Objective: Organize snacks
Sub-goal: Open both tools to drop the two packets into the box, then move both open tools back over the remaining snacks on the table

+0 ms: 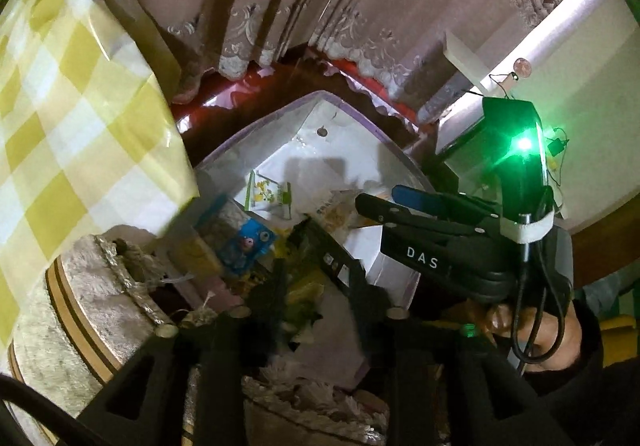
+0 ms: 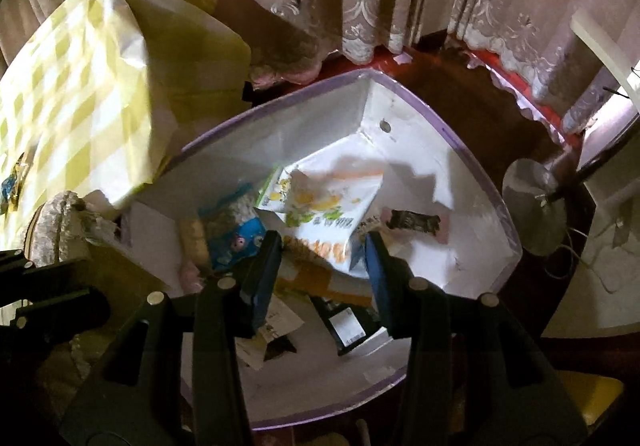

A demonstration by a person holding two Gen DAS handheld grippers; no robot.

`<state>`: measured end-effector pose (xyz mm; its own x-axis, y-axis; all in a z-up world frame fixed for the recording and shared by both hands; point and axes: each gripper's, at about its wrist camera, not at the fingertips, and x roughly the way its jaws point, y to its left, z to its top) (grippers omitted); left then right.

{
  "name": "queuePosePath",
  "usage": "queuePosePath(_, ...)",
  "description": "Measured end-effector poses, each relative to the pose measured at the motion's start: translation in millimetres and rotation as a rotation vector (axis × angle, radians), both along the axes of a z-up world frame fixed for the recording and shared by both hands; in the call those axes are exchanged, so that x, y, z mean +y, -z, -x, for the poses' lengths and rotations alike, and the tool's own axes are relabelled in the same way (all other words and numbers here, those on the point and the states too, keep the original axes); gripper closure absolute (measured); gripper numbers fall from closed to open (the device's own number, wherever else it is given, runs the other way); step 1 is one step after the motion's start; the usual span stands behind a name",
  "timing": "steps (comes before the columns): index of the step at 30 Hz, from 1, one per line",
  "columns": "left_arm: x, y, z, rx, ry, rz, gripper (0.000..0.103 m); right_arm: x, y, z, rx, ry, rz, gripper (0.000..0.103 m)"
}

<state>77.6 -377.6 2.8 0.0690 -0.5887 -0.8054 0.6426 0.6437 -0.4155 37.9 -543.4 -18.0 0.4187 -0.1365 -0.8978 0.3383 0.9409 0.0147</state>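
Right now both tongs hang over the white box (image 2: 472, 149) with the lilac rim, which stands on the floor just beside the table under the yellow-checked cloth (image 2: 80, 85). The snacks, the task's things, lie loose on the box floor: a white fruit packet (image 2: 320, 205) about mid-box towards the far corner, a blue packet (image 2: 236, 242) against the left wall, a small dark bar (image 2: 416, 221) towards the right wall, and a black packet with a white label (image 2: 348, 326) near the near edge. The right gripper (image 2: 322, 270) points down into the box with its jaws partly apart and nothing clamped; the packets show beneath the gap, not in it. The left gripper (image 1: 320, 286) is also partly open above the near-left part of the box, with a yellow-green wrapper (image 1: 304, 286) showing between its fingers, but that patch is dark and smeared, so I cannot tell whether the pads grip it or it lies below. The step in hand looks like dropping snacks into the box, or tidying what is in there. Next, I judge, each hand must clear the rim without snagging a packet and go for any snack left outside, probably on the table.
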Motion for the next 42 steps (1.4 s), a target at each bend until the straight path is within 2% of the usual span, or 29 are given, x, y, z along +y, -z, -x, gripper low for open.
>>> queuePosePath(1,1,1,0,0.003,-0.002,0.0,0.052,0,1,1,0.003,0.001,-0.001,0.051)
queuePosePath(4,2,-1,1,0.008,0.003,0.006,0.049,1,2,0,0.008,0.002,0.006,0.037)
queuePosePath(10,12,-3,-3,0.028,-0.022,0.031,0.049,8,2,-1,0.011,-0.008,0.006,0.037)
queuePosePath(16,44,-6,-14,0.041,-0.135,0.072,0.048,18,-1,-5,0.007,-0.03,0.014,0.035)
queuePosePath(19,74,-5,-22,0.064,-0.225,0.104,0.047,27,-4,-7,0.001,-0.051,0.018,0.033)
queuePosePath(23,107,-7,-26,0.075,-0.298,0.152,0.047,43,-8,-11,-0.01,-0.081,0.008,0.033)
queuePosePath(27,143,-10,-24,0.067,-0.366,0.188,0.047,66,-16,-18,-0.033,-0.121,-0.021,0.033)
queuePosePath(31,183,-12,-20,0.039,-0.457,0.191,0.047,99,-25,-27,-0.055,-0.186,-0.05,0.032)
queuePosePath(35,242,-13,-15,0.019,-0.579,0.21,0.047,134,-33,-38,-0.078,-0.247,-0.107,0.032)
queuePosePath(42,348,-10,-11,-0.019,-0.796,0.199,0.047,197,-41,-61,-0.079,-0.351,-0.21,0.031)
